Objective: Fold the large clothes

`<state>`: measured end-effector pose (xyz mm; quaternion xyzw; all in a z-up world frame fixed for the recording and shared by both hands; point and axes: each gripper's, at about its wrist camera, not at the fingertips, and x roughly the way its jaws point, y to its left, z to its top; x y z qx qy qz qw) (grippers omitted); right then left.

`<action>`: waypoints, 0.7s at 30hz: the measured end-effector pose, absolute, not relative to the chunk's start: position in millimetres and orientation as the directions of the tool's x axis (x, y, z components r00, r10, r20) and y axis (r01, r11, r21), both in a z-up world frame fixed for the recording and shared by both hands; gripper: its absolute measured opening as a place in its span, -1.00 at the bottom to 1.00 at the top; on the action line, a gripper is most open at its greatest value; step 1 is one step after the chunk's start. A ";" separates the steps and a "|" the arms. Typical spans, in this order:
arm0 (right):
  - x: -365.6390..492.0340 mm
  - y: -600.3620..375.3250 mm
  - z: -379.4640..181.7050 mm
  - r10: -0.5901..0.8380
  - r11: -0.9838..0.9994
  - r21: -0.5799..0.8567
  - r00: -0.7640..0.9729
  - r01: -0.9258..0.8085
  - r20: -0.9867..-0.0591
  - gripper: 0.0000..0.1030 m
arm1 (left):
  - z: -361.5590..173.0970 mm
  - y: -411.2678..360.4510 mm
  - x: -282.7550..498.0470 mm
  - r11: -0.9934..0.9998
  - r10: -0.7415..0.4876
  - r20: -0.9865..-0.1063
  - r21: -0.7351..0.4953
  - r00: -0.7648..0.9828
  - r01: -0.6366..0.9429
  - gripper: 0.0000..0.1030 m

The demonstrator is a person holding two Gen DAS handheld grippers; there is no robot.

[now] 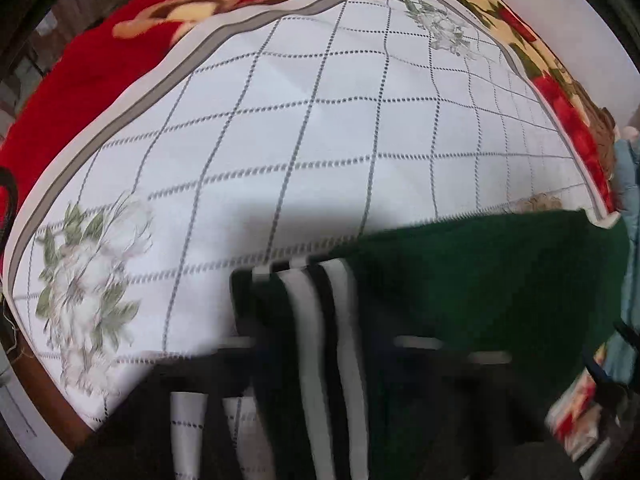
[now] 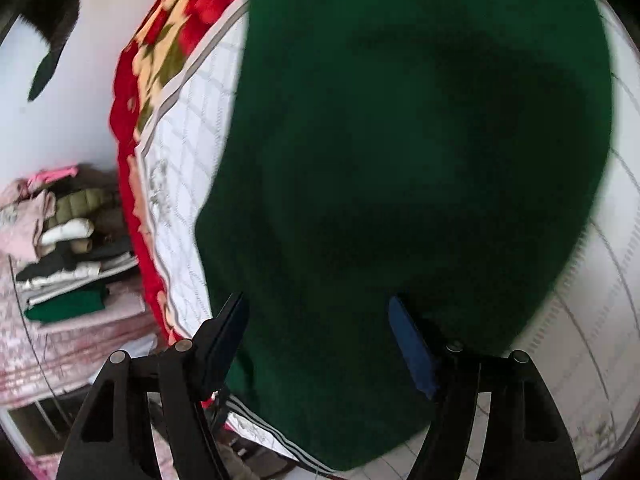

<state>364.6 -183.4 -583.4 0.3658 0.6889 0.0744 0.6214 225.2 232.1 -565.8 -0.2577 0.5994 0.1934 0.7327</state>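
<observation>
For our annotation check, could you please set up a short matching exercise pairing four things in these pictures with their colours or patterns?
Things:
1. knitted garment lying across the bed
2. flat bed sheet under the garment
3. plush blanket beneath that sheet
4. inner pads of the right gripper

Descriptions:
A. red with large flowers
B. dark green with white stripes at one edge
C. blue
D. white with a dotted grey grid and pale flower prints

Pairs: 1-B, 2-D, 3-A, 4-C
</observation>
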 end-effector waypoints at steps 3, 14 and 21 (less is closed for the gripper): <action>364.1 -205.9 -574.3 0.532 0.751 0.509 0.071 0.421 -0.844 0.44 | -570.0 241.5 236.9 0.790 0.032 -0.974 -0.113 0.224 -0.603 -0.97; 379.7 -322.6 -647.3 0.318 0.681 0.403 0.249 0.612 -0.915 0.81 | -573.8 247.9 294.0 0.843 0.148 -0.983 0.068 0.107 -0.534 -0.95; 370.9 -322.6 -635.3 0.375 0.591 0.547 0.398 0.593 -0.837 -0.50 | -526.4 223.3 279.8 0.853 0.227 -0.964 0.127 0.141 -0.507 -0.30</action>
